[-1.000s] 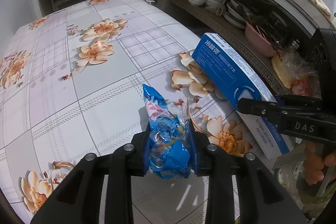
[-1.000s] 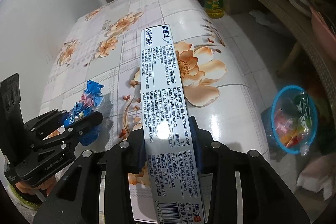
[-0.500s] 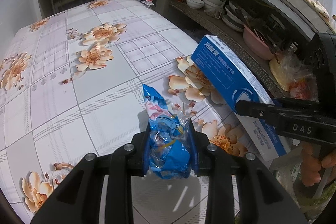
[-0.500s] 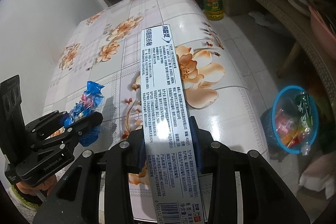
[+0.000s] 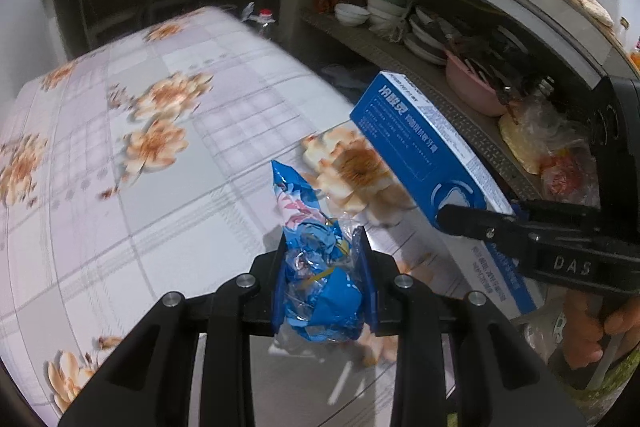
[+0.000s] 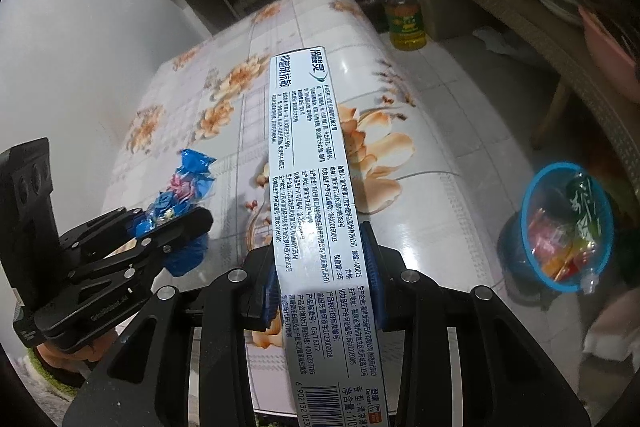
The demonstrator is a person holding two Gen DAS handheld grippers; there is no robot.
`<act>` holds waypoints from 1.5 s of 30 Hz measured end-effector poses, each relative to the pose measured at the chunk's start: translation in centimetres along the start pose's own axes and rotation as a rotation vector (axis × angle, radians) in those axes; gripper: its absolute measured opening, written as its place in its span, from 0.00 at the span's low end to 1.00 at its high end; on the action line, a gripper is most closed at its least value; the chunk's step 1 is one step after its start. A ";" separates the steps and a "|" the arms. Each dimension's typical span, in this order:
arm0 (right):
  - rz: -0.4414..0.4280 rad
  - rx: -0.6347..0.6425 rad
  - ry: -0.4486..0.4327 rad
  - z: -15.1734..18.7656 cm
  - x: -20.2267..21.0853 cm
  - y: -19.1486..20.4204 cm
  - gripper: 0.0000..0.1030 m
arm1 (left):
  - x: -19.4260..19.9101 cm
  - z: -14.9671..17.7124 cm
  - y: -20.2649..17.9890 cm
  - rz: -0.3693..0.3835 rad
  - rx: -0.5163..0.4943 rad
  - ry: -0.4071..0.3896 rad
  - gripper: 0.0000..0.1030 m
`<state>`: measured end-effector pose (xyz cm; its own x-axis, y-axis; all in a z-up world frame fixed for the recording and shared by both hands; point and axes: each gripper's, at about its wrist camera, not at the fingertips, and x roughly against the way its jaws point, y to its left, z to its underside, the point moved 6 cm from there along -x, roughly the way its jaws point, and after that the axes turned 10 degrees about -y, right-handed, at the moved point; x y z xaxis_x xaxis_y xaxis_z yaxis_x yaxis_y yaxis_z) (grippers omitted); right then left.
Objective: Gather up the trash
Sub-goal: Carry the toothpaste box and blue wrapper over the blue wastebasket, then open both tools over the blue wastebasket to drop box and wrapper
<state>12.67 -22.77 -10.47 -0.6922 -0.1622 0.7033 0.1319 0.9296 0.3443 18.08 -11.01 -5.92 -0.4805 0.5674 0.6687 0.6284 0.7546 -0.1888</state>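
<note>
A crumpled blue plastic wrapper (image 5: 316, 267) is pinched between the pads of my left gripper (image 5: 322, 279), held above the flowered tablecloth (image 5: 160, 195). In the right wrist view the same wrapper (image 6: 180, 195) and left gripper (image 6: 168, 223) appear at the left. My right gripper (image 6: 322, 279) is shut on a long blue-and-white toothpaste box (image 6: 308, 195), which sticks out forward over the table. The box (image 5: 424, 155) and right gripper (image 5: 476, 219) also show at the right of the left wrist view.
A blue waste basket (image 6: 564, 227) lined with a clear bag and holding trash stands on the tiled floor to the right of the table. An oil bottle (image 6: 402, 15) stands past the table's far end. Shelves (image 5: 440, 39) with bowls and plates run along the right.
My left gripper has risen with the wrapper, and the table looks farther below and blurred. The right gripper with the box has tilted slightly and stays beside it.
</note>
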 end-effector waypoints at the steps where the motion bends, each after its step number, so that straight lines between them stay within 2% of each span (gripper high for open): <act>1: -0.007 -0.015 -0.012 -0.1 0.4 -0.4 0.32 | -0.1 -0.4 -0.5 0.008 -0.009 -0.002 0.27; 8: -0.004 -0.102 -0.083 -1.0 2.9 -3.7 0.32 | -2.0 -3.2 -5.6 0.095 -0.090 -0.001 0.27; 15: 0.104 -0.240 -0.172 -0.8 6.8 -11.3 0.32 | -6.3 -5.1 -13.8 0.235 -0.157 0.059 0.27; 19: 0.197 -0.357 -0.211 0.5 8.8 -17.1 0.32 | -9.9 -5.2 -18.8 0.335 -0.158 0.164 0.28; 22: 0.276 -0.465 -0.206 2.4 9.3 -22.4 0.32 | -14.4 -4.2 -22.6 0.391 -0.121 0.311 0.28; 25: 0.329 -0.580 -0.169 4.7 8.8 -27.7 0.32 | -18.7 -2.5 -25.4 0.422 -0.066 0.462 0.28; 28: 0.344 -0.624 -0.145 5.7 8.0 -30.3 0.32 | -22.5 -1.2 -27.6 0.384 -0.082 0.530 0.28; 31: 0.353 -0.650 -0.118 6.0 6.7 -32.4 0.32 | -25.8 -0.8 -29.5 0.363 -0.081 0.547 0.29; 32: 0.357 -0.652 -0.113 6.0 6.3 -32.8 0.32 | -26.5 -0.8 -29.8 0.357 -0.076 0.545 0.36; 33: 0.363 -0.652 -0.107 5.7 5.8 -33.4 0.32 | -27.5 -0.9 -30.1 0.347 -0.072 0.542 0.52; 35: 0.359 -0.657 -0.096 5.6 5.0 -34.1 0.32 | -28.6 -1.2 -29.9 0.324 -0.057 0.537 0.60; 39: 0.357 -0.645 -0.073 5.1 3.7 -34.2 0.32 | -28.9 -2.5 -28.9 0.326 -0.013 0.531 0.65; 42: 0.352 -0.622 -0.044 4.9 2.5 -34.3 0.32 | -27.1 -4.1 -27.2 0.315 0.008 0.483 0.66; 45: 0.346 -0.581 -0.008 4.0 0.4 -34.1 0.33 | -23.9 -6.2 -25.6 0.345 0.035 0.426 0.68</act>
<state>5.05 -53.25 -24.41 -0.5468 0.1172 0.8290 0.7052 0.5982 0.3805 17.28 -45.96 -12.59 0.0448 0.6057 0.7944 0.6815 0.5630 -0.4676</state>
